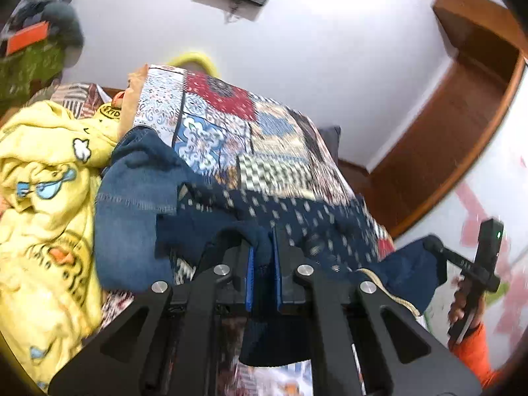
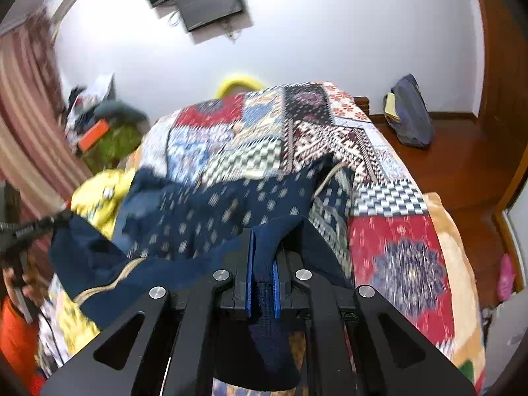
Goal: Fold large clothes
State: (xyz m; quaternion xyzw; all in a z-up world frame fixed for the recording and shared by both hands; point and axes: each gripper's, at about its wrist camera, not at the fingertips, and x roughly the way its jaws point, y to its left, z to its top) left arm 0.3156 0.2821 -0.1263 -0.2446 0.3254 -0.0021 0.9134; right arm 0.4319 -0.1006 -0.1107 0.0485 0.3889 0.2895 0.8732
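A dark navy garment with small pale dots (image 1: 297, 221) is stretched over the patchwork bed. My left gripper (image 1: 263, 257) is shut on its dark blue edge. My right gripper (image 2: 263, 254) is shut on the other part of the same garment (image 2: 211, 217). A beige cord trim runs along its hem (image 2: 109, 283). In the left wrist view the right gripper's handle (image 1: 475, 264) shows at the right, held by a hand in an orange sleeve. In the right wrist view the left gripper (image 2: 29, 231) shows at the far left.
The bed has a patchwork quilt (image 2: 379, 204). A yellow cartoon-print garment (image 1: 43, 198) and blue jeans (image 1: 132, 204) lie heaped at the left. A wall-mounted TV (image 2: 211, 3), a wooden door frame (image 1: 462, 132) and a grey bag (image 2: 409, 112) on the wood floor surround the bed.
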